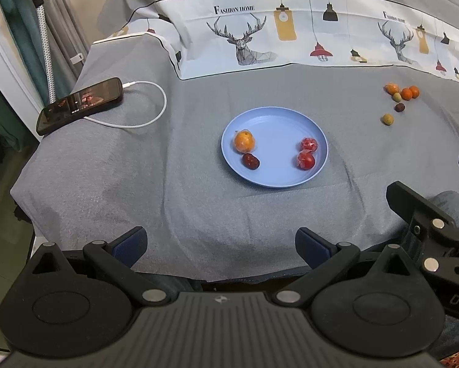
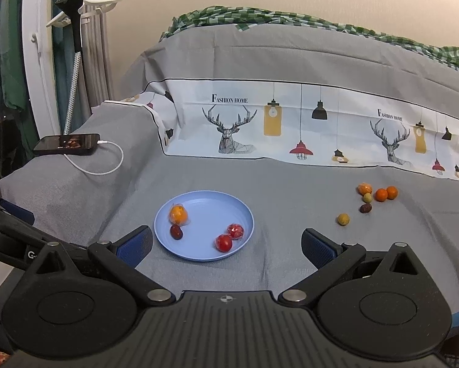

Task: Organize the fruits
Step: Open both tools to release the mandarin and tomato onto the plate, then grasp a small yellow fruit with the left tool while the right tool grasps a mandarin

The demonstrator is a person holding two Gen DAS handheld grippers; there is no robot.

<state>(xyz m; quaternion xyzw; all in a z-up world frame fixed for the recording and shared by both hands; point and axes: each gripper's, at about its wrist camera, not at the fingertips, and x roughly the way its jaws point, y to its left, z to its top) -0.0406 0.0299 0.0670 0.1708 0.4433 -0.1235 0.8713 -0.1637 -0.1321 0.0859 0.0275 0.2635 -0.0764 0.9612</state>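
Four fruits on blue plate [image 2: 168,240] | six loose fruits [image 2: 367,198] left at 2 o'clock | left tongs [image 1: 221,247], right tongs [image 2: 226,247] both spread, empty

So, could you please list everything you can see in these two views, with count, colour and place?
plate: one, light blue, middle of the grey cloth.
fruits on the plate: four; one orange and one dark red on its left, two red on its right.
loose fruits: six, right of the plate on the cloth; three orange, two yellow-green, one dark.
phone: one, black, far left, screen lit.
cable: one, white, plugged into the phone, looping on the cloth.
printed cloth: one, white with deer and lamps, behind the plate.
checked fabric: green and white, at the back top.
left gripper: black with blue pads, open, empty.
right gripper: black with blue pads, open, empty.
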